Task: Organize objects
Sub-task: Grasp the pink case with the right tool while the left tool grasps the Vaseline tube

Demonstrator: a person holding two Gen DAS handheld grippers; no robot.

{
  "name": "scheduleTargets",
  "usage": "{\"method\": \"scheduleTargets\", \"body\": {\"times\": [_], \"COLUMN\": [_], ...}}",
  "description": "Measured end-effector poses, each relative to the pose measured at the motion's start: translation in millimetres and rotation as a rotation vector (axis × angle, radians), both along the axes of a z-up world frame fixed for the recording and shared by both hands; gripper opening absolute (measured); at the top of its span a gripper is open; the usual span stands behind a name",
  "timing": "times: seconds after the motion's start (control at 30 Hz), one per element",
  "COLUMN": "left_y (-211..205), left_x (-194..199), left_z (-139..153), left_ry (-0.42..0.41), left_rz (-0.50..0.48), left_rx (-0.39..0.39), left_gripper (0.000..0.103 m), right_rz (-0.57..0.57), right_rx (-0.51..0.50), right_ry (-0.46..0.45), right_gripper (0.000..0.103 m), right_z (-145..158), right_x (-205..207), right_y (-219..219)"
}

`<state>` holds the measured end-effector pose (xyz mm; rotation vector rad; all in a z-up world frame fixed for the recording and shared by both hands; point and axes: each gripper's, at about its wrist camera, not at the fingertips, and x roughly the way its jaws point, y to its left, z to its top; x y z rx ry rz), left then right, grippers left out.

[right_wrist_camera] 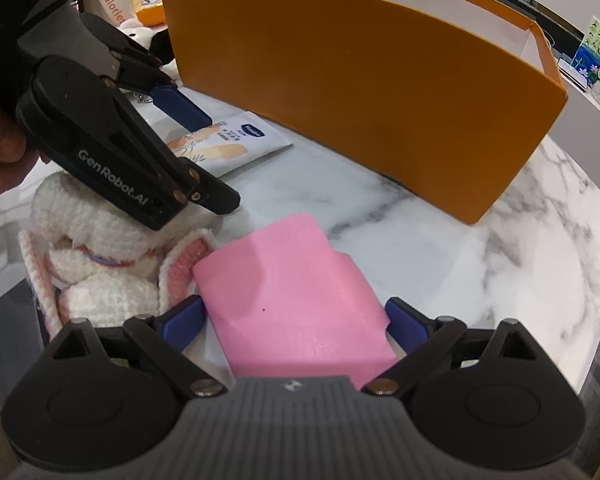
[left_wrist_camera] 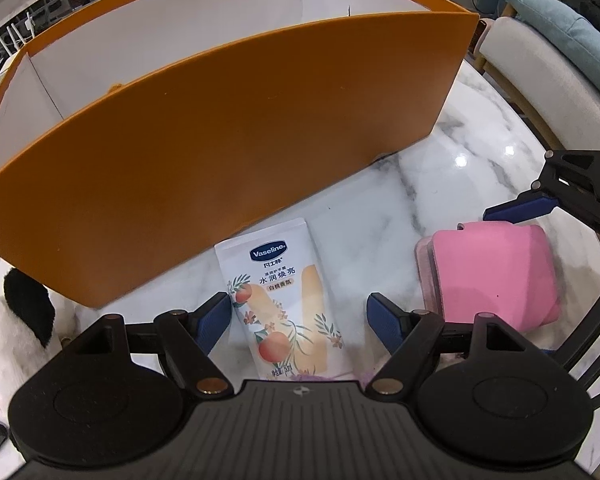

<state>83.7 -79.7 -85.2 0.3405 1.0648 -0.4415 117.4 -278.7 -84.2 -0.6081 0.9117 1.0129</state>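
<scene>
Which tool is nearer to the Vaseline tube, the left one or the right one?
Left. The left tool stands open with the Vaseline tube between its fingers. The right tool is off to the side, open around the pink foam sheet.

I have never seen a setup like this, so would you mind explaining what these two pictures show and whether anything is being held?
There is no robot: a person holds a pair of hand-held tongs in each hand, each with a camera looking along its fingers. One picture is from the left tongs, the other from the right tongs. On the marble table stands an open orange box. The left tongs straddle a Vaseline tube; the right tongs straddle a pink foam piece. A white crocheted rabbit lies beside the foam. Both tongs stand open, and nothing is gripped yet.
</scene>
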Motion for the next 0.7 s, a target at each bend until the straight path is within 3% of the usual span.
{"method": "scheduleTargets", "body": {"times": [0.4, 0.53, 0.7], "left_y": [6.4, 6.4, 7.4], "left_x": [1.5, 1.7, 2.3], "left_z": [3.1, 4.1, 5.4], "left_ry": [0.002, -0.004, 0.01], "left_rz": [0.011, 0.008, 0.006], "left_rx": [-0.007, 0.009, -0.001], "left_gripper": [0.076, 0.064, 0.063], "right_rz": [-0.001, -0.008, -0.012], "right_rx": [-0.014, -0.023, -0.03], "right_ry": [0.002, 0.007, 0.009], "right_gripper": [0.095, 0.095, 0.093], "right_z": [1.6, 2.5, 4.8], "right_x": [-1.0, -0.2, -0.2], "right_y": [2.0, 3.0, 3.9]}}
